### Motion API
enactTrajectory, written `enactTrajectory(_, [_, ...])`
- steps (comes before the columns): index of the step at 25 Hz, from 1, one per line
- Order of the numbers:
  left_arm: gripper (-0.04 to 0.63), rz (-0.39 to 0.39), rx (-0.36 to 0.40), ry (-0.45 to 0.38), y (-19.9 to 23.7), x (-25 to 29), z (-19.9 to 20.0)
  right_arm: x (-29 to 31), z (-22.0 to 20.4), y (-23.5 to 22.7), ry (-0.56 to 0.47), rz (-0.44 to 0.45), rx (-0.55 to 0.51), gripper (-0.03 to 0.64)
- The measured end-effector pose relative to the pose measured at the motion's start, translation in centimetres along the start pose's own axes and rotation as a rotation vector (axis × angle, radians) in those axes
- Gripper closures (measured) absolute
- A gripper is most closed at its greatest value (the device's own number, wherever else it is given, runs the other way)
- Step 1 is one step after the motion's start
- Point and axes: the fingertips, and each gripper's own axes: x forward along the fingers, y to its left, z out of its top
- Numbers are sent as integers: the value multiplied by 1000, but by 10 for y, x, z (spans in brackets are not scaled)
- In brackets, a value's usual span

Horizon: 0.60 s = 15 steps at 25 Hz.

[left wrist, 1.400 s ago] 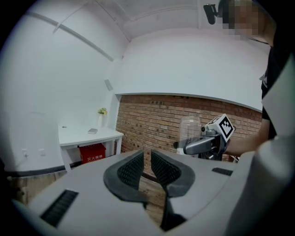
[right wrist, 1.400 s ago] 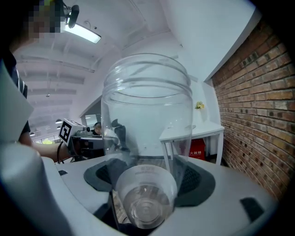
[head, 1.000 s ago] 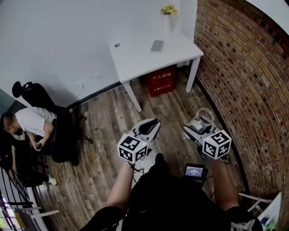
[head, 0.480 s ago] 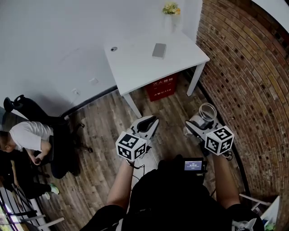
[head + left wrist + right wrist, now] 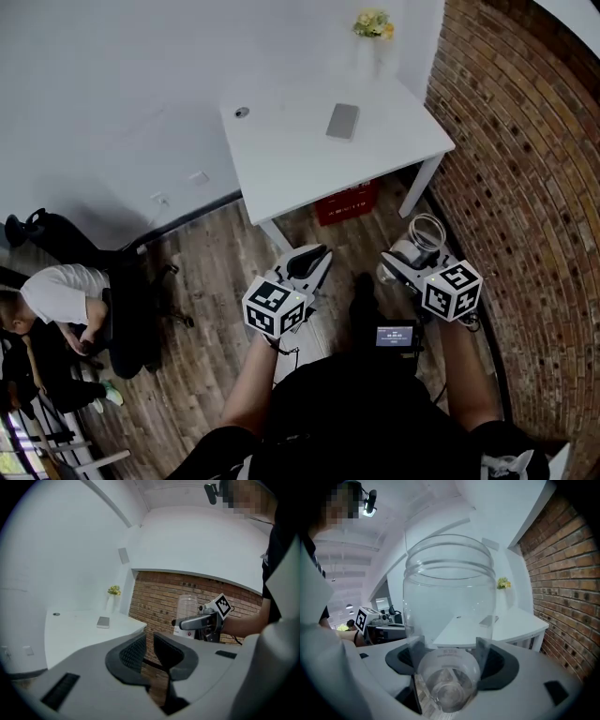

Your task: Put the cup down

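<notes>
My right gripper (image 5: 410, 263) is shut on a clear plastic cup (image 5: 424, 232), held upright above the wooden floor near the brick wall. In the right gripper view the cup (image 5: 449, 616) fills the middle, its base pinched between both pads. My left gripper (image 5: 307, 266) hangs beside it at the same height, its jaws nearly together with nothing between them; in its own view the gripper (image 5: 149, 649) shows only a narrow slit. The left gripper view also catches the cup (image 5: 186, 612) in the right gripper (image 5: 187, 623). The white table (image 5: 309, 159) stands ahead, beyond both grippers.
On the table lie a grey flat phone-like slab (image 5: 343, 120), a small round object (image 5: 242, 112) and a vase of yellow flowers (image 5: 374, 26). A red box (image 5: 349, 202) sits under it. A brick wall (image 5: 525, 187) runs along the right; a seated person (image 5: 58, 298) is at the left.
The view has moved forward: the table now sits larger and closer ahead. Both grippers keep their pose, and the cup stays gripped in the right one.
</notes>
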Motion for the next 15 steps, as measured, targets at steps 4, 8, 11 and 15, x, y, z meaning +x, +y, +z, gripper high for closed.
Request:
enactTrajectory(4, [538,29,-21,1,36,44,13,47,18,-44,9,36,-14,262])
enactTrajectory(8, [538,54,-22,16,75,92,36,91,45,-91,17,76,-10,264])
enactTrajectory(11, [538,83,1,40,104,128,55,119,66,-127,24,95,-7,262])
enactTrajectory(15, [538,116,-10,32,140,166,78,150,87,-167,32,116,0,262])
